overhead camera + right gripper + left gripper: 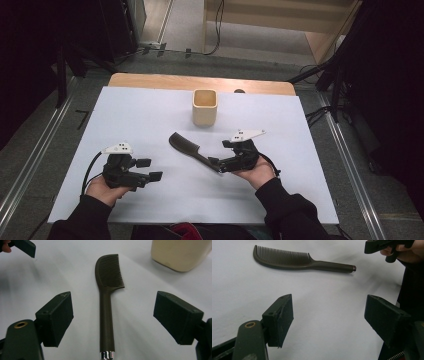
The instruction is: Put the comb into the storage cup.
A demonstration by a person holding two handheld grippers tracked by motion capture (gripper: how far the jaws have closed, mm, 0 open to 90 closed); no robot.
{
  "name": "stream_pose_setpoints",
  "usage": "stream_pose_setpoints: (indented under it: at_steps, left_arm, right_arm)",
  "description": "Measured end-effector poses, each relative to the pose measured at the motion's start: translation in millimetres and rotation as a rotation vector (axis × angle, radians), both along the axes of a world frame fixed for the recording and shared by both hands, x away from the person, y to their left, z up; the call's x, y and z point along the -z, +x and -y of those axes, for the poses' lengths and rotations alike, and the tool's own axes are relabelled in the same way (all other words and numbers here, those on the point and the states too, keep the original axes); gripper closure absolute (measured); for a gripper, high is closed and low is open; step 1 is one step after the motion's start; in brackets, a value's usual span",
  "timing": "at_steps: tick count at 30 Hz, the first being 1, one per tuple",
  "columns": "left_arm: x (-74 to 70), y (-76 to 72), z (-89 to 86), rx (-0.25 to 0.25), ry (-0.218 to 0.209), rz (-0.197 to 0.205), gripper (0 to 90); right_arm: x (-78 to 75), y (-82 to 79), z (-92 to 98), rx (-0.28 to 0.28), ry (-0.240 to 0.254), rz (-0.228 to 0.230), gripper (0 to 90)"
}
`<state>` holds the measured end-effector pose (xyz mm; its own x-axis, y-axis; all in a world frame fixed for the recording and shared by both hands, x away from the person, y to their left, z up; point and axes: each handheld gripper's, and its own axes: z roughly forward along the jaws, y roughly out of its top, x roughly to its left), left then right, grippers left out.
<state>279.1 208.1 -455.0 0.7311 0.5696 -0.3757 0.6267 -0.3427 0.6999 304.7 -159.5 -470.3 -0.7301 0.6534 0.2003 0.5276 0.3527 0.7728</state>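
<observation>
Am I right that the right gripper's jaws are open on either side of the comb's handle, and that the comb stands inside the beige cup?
Not quite: the right gripper does straddle the handle, jaws open, but the comb lies flat on the white table cover, apart from the beige cup, as the right gripper view shows.

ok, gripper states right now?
Left gripper: open, empty.
Right gripper: open, jaws astride the comb handle, not gripping.

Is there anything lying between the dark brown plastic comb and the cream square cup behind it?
Nothing: the high view shows bare white table sheet between the comb and the cup.
</observation>
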Motion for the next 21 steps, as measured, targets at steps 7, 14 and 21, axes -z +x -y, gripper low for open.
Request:
stream_pose_setpoints:
  at_steps: [7,14,21]
  left_arm:
    - [0.2,0.0,0.6,0.003,0.003,-0.003,23.9]
    - [1.0,0.0,1.8,0.007,0.005,-0.006,23.9]
    - [1.0,0.0,1.7,0.009,0.008,-0.008,23.9]
  right_arm:
    - [5.7,0.1,-1.2,-0.005,-0.013,-0.009,14.5]
    - [12.9,-0.7,-5.7,-0.007,-0.039,-0.022,14.5]
    - [20.6,-1.0,-9.4,-0.01,-0.05,-0.029,14.6]
